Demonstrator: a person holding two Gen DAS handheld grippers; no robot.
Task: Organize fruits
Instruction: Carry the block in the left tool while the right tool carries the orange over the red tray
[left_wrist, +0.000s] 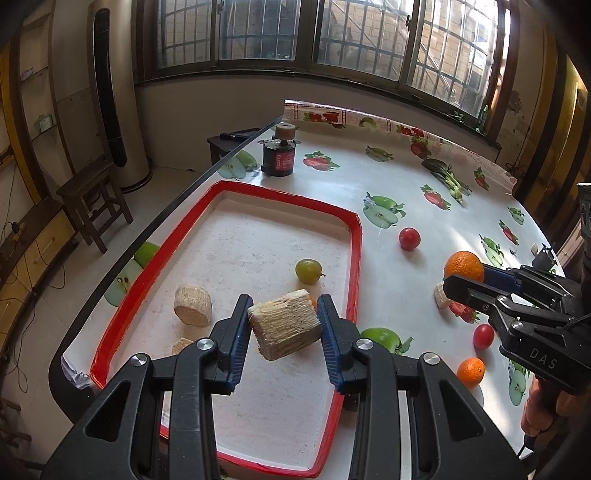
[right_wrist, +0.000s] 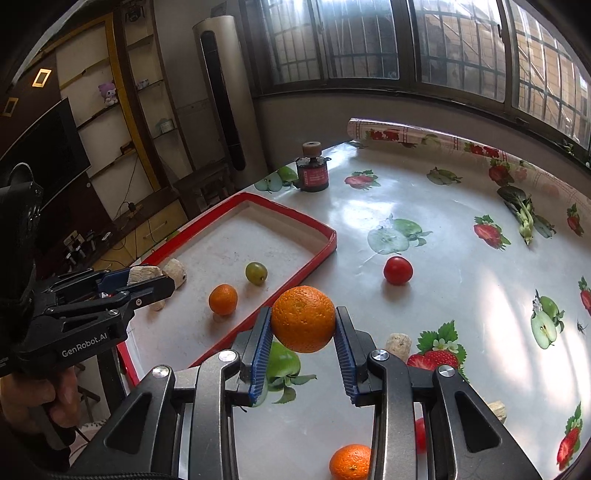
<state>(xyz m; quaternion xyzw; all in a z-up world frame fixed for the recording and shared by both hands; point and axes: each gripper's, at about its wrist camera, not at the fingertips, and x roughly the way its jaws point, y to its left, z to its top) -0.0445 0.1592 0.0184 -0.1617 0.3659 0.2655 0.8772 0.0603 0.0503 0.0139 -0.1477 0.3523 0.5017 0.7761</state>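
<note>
Both grippers carry a load toward the red tray.

The left gripper (left_wrist: 282, 321) is clamped on a corn chunk (left_wrist: 284, 324) held just above the tray (left_wrist: 355, 258), likely for release. The right gripper (right_wrist: 302, 341) is clamped on an orange (right_wrist: 303, 318) over the table (right_wrist: 424, 206), the tray just ahead-left of it.

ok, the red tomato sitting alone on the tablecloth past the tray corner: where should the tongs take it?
Grip the red tomato across its widest middle, coming from above. It is round and smooth, so a lower or higher pinch could squeeze it out. The tablecloth around it is bare; the red tray rim stands clear to its left.
</note>
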